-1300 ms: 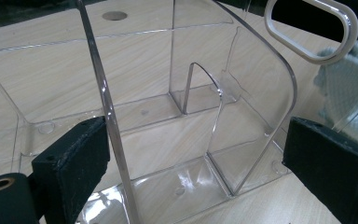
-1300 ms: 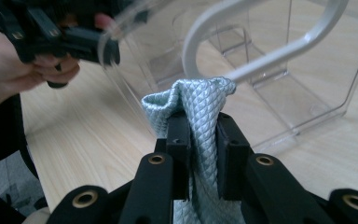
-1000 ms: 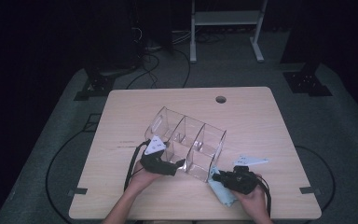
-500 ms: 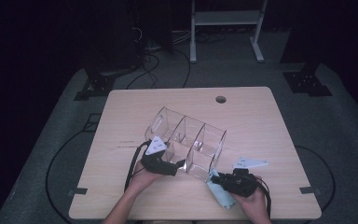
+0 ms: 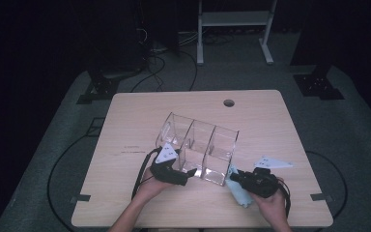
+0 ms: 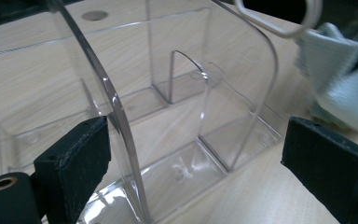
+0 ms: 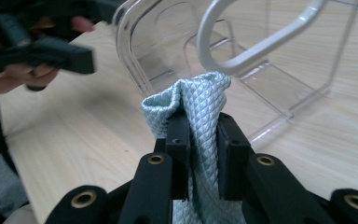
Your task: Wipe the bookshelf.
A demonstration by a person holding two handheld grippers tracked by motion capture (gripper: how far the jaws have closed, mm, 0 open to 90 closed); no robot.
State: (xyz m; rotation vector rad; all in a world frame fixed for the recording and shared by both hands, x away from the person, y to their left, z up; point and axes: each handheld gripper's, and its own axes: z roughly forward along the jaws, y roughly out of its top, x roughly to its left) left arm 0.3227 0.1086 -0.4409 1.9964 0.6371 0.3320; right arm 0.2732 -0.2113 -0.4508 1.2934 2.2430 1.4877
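Note:
A clear acrylic organizer [image 5: 200,145] with three compartments stands askew in the middle of the wooden table [image 5: 135,116]. My left gripper [image 5: 192,173] is at its near left corner and is open. In the left gripper view the jaws [image 6: 196,126] stand wide, with one curved clear wall [image 6: 121,130] between them, close to the left pad [image 6: 74,163]. My right gripper [image 5: 233,178] is near the organizer's near right corner, shut on a pale blue quilted cloth [image 5: 239,195]. In the right gripper view the cloth [image 7: 200,93] bunches up between the pads, just before a pale handle loop [image 7: 261,44].
A round cable hole [image 5: 229,103] sits near the table's far edge. Cables and black stand feet [image 5: 99,89] lie on the grey floor behind, with a white frame [image 5: 232,29] farther back. The far half of the tabletop is bare wood.

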